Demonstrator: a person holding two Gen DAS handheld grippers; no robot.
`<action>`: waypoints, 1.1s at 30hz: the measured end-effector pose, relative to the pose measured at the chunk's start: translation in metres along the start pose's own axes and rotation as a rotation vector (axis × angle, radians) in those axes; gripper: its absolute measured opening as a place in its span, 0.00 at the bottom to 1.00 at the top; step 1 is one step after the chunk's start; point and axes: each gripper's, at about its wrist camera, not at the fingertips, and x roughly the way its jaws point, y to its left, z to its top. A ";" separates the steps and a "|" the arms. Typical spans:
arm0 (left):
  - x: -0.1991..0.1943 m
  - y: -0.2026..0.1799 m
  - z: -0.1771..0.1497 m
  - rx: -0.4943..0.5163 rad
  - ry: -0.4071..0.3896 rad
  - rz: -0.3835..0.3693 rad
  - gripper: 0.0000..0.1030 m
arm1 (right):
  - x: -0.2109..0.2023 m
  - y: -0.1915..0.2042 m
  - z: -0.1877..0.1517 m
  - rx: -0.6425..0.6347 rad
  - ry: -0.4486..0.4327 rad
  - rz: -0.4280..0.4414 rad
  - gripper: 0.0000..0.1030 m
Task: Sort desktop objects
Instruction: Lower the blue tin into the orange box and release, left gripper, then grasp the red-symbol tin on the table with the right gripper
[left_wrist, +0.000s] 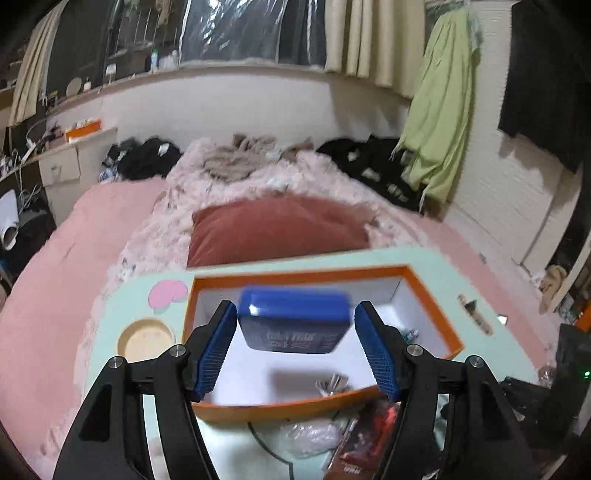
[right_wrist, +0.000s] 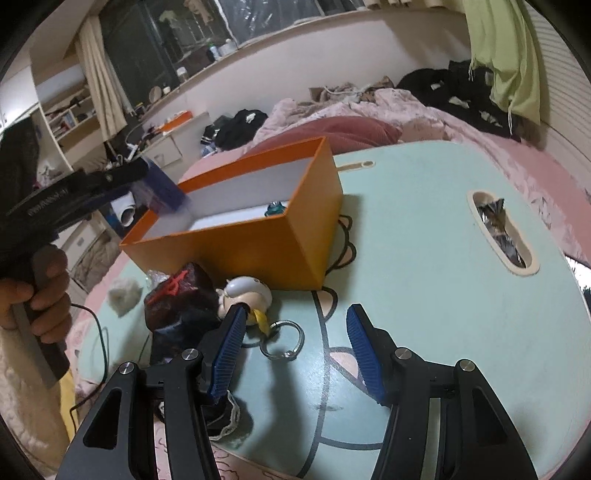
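Hovering above orange box (left_wrist: 424, 295) on mint worktop (left_wrist: 424, 262), left tool (left_wrist: 295, 321) angled down, pads apart, clear of blue case (left_wrist: 293, 319) over box interior; case lettering blurred, unreadable. Right tool (right_wrist: 295, 325) pointing down, open, empty, straddling keyring (right_wrist: 282, 341) beside figurine head (right_wrist: 245, 291).
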 end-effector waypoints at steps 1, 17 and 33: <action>-0.002 0.003 -0.005 -0.016 0.004 -0.012 0.65 | 0.001 0.000 0.000 0.002 0.007 0.000 0.55; -0.020 0.014 -0.125 0.018 0.213 0.076 0.77 | 0.008 0.022 -0.012 -0.157 0.040 -0.162 0.58; -0.015 0.014 -0.133 0.023 0.187 0.113 1.00 | 0.007 0.022 -0.012 -0.173 0.038 -0.158 0.62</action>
